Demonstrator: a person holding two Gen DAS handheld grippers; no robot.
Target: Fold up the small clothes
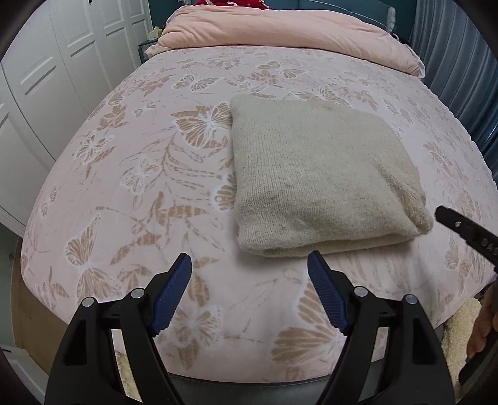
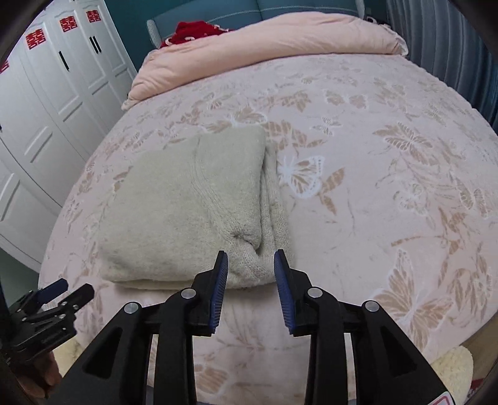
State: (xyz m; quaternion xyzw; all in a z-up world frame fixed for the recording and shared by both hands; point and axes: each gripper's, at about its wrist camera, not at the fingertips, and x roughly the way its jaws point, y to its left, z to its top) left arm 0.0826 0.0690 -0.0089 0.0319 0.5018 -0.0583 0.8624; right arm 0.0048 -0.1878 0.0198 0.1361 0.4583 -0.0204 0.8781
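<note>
Looking at your bed (image 1: 130, 174), there's one sweater (image 1: 311, 174) on it, a cream knit thing, fuzzy and ribbed, folded into a chunky, roughly square pad with rounded corners. It sits on the pink bedspread with the tan butterfly print, well short of the rolled pink duvet (image 1: 280, 28) at the head end. From your right wrist view the sweater's (image 2: 186, 202) folded layers stack up along its right edge, and its slightly longer side runs from the foot end toward the duvet (image 2: 264, 43).

Your left gripper (image 1: 249, 268) hovers just short of the sweater's near edge, jaws spread wide, nothing in them. Your right gripper (image 2: 250, 264) is at the sweater's near right corner, jaws parted about half as wide, blue ribbed pads either side of that corner, but you're not pinching it.

So two grippers, one sweater, one duvet, plus a white paneled wardrobe (image 2: 46, 102) left of the bed.
</note>
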